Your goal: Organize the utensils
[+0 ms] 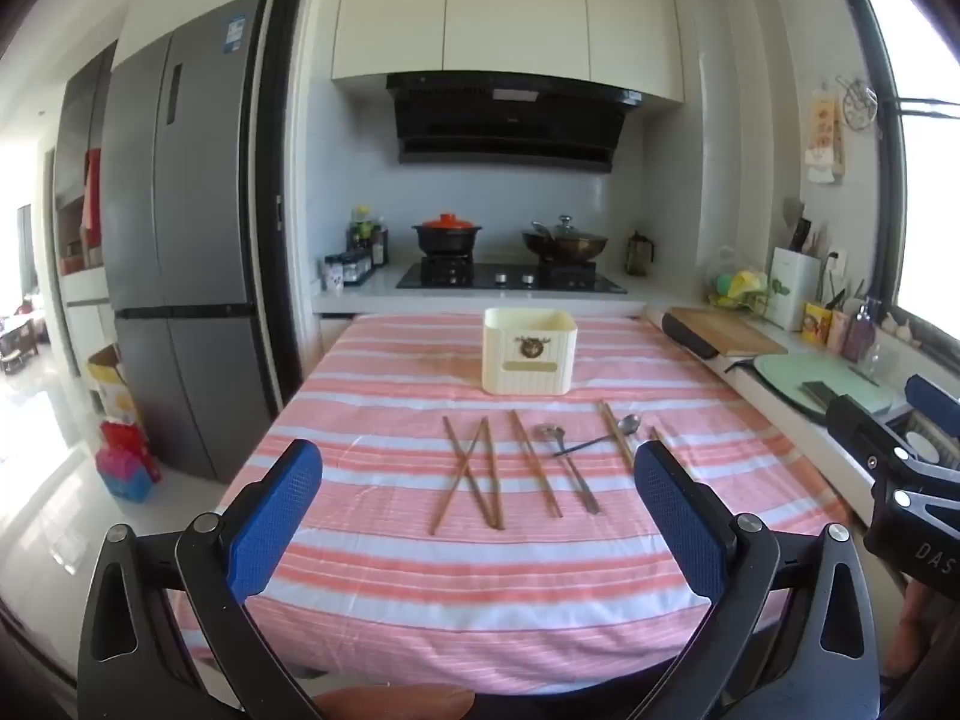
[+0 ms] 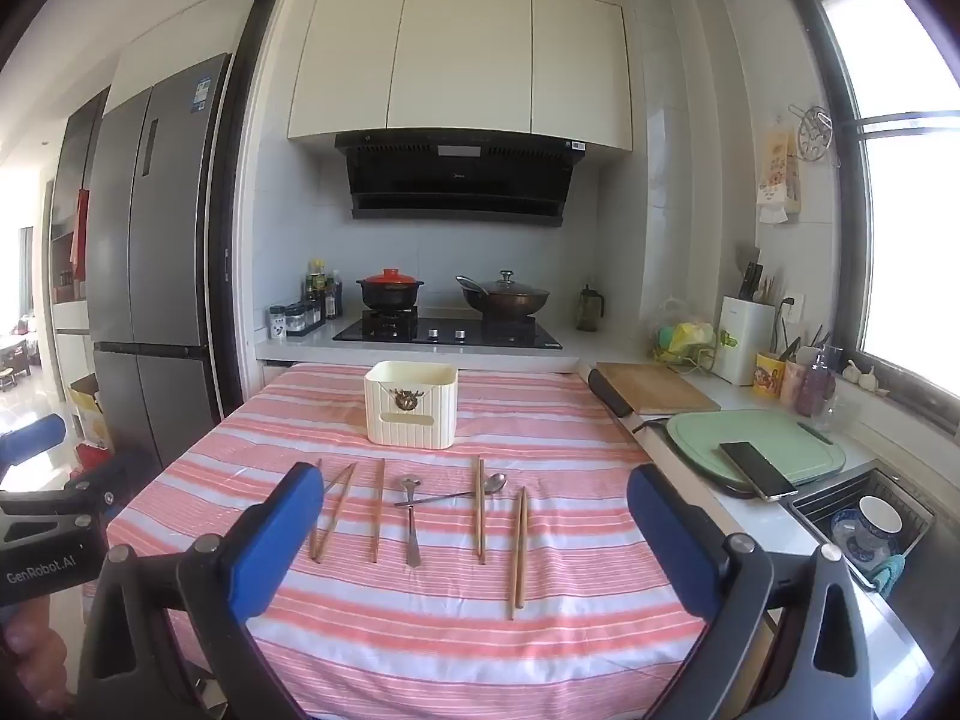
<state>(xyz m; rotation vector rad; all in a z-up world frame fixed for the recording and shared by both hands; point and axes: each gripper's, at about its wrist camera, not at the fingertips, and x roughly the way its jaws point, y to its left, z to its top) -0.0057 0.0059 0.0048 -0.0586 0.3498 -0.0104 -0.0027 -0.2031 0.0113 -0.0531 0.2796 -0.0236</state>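
A cream ribbed utensil holder (image 1: 529, 358) (image 2: 411, 412) stands upright at the far middle of a table under a pink-and-white striped cloth (image 1: 420, 570) (image 2: 444, 648). In front of it lie several wooden chopsticks (image 1: 474, 474) (image 2: 519, 546), some crossed, and two metal spoons (image 1: 567, 468) (image 2: 411, 522) that cross each other. My left gripper (image 1: 477, 516) hangs open over the near part of the cloth, nothing between its blue pads. My right gripper (image 2: 474, 540) is also open and empty, short of the utensils. Each gripper shows at the edge of the other's view.
A counter along the right carries a wooden cutting board (image 2: 657, 393), a green board (image 2: 756, 438) with a phone (image 2: 757, 469), and a sink (image 2: 864, 519) with a bowl. Beyond the table are a stove with pots (image 2: 447, 327); a grey fridge (image 1: 180, 228) stands left.
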